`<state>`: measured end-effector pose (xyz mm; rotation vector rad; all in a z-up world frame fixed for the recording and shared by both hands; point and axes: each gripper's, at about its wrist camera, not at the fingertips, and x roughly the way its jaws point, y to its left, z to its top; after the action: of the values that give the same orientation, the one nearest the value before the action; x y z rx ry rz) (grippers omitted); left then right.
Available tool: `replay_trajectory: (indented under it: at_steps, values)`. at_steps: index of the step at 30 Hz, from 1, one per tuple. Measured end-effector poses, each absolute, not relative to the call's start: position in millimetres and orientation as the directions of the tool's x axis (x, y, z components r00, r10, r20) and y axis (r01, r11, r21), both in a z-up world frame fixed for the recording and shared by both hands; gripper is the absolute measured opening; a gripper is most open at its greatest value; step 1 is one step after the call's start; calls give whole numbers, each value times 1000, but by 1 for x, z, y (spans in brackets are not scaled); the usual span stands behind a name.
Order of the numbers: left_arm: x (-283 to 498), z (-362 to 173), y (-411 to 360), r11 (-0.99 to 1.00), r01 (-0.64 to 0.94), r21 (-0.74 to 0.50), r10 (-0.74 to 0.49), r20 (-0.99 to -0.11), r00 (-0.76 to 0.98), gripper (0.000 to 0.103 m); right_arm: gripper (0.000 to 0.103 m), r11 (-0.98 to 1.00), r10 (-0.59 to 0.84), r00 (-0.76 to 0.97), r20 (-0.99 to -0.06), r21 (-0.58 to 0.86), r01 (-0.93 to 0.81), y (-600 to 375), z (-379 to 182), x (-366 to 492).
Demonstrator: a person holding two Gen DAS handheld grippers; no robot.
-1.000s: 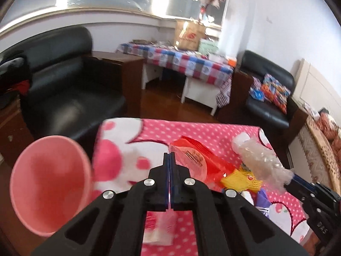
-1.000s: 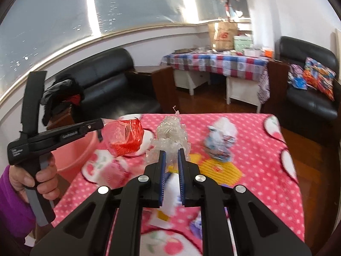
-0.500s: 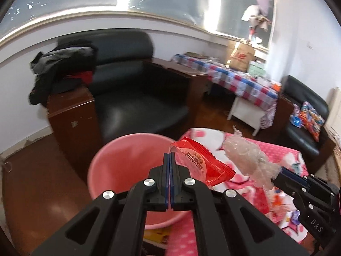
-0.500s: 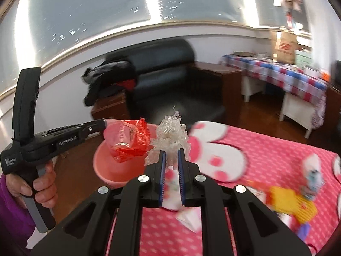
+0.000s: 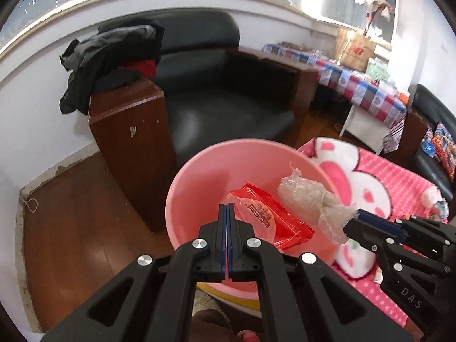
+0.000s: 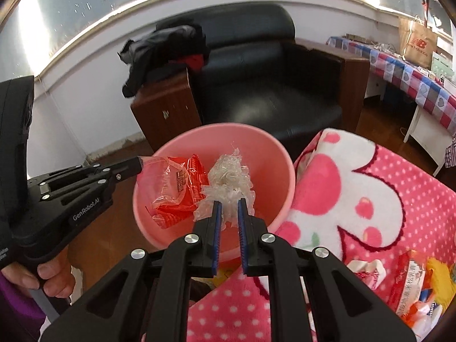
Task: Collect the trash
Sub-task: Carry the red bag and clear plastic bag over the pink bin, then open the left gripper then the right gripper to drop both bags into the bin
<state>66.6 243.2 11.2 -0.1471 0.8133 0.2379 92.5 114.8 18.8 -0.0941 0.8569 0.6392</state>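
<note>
- The left tongs (image 5: 226, 213) are clenched on a corner of the red snack wrapper (image 5: 270, 222), which hangs over the mouth of the pink basin (image 5: 182, 188); from the right wrist view the same wrapper (image 6: 179, 191) sits over the basin's left half.
- The right tongs (image 6: 228, 211) are pinched on a crumpled wad of clear plastic film (image 6: 228, 179), held over the middle of the basin (image 6: 285, 171).
- The step in hand looks like the drop: both pieces are already above the opening, so letting go is what remains.
- To do it well, bring each piece low and inside the rim before parting the jaws. Film and wrapper are light and will drift rather than fall straight.
- The film is springy and may cling to the blue pads (image 6: 216, 222); open wide and give it a moment to fall, rather than pulling away at once.
- Keep the two tongs apart over the basin so the wrapper and the film do not snag on each other.
- The basin stands just beside the left edge of the bench (image 6: 399, 199), below its pink dotted cover. Avoid knocking the rim, since a light plastic basin would probably shift.
- More wrappers (image 6: 410, 282) lie at the near right of the bench, so the task is likely far from finished.
</note>
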Motion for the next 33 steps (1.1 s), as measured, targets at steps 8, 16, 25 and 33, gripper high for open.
replay_trajectory:
  at_steps: [8,16,25,33]
  values:
    - [80,-12,248,957,-289,-10,174,-777,605,0,12,826,441,440,-782,161,-541,131,-8,110]
    - [84,-24,245,962,-275,-3,162,-801,577,2,12,823,410,435,-802,119,-556,143,-16,109]
    - [82,-21,247,960,-279,-24,147,-805,575,18,15,829,414,402,-817,157,-537,137,-20,112]
    - [69,0,244,959,-277,-53,141,-762,632,34,22,822,448,408,-796,187,-537,130,-9,104]
